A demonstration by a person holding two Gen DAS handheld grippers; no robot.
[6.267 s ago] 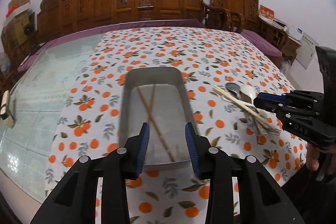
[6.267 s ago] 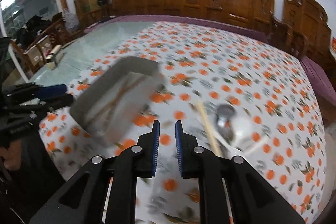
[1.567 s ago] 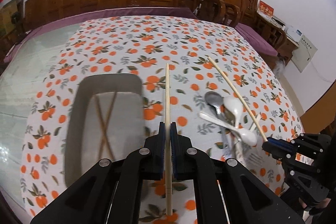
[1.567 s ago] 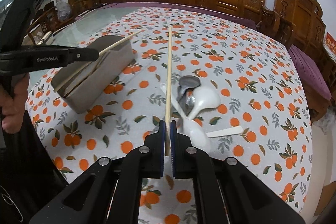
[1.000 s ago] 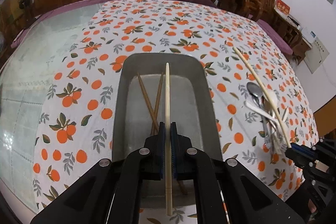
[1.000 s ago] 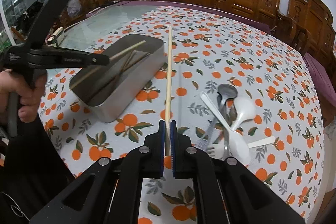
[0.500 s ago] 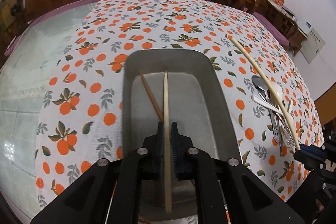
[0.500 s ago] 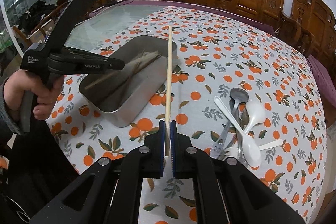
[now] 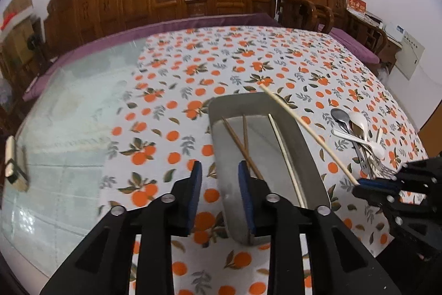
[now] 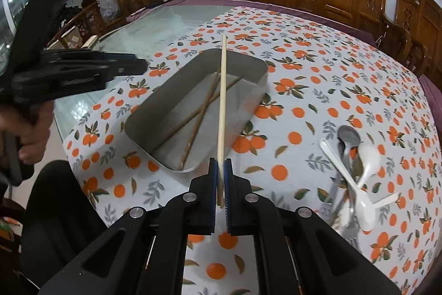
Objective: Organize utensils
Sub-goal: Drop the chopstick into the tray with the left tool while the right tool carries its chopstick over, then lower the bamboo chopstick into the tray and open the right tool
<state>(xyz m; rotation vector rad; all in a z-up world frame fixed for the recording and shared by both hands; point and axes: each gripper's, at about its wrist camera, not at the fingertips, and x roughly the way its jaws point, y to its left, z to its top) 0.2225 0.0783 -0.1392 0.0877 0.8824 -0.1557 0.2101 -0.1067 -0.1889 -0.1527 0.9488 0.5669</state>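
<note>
One chopstick [image 10: 222,98] end inside right gripper [image 10: 220,179]

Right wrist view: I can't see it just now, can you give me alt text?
The right gripper, jaws shut on a pale chopstick, holds it over a metal tray with brown chopsticks inside. Spoons and forks lie piled on the orange-print cloth to the right; the left gripper hangs at the left, its jaws unclear.
</note>
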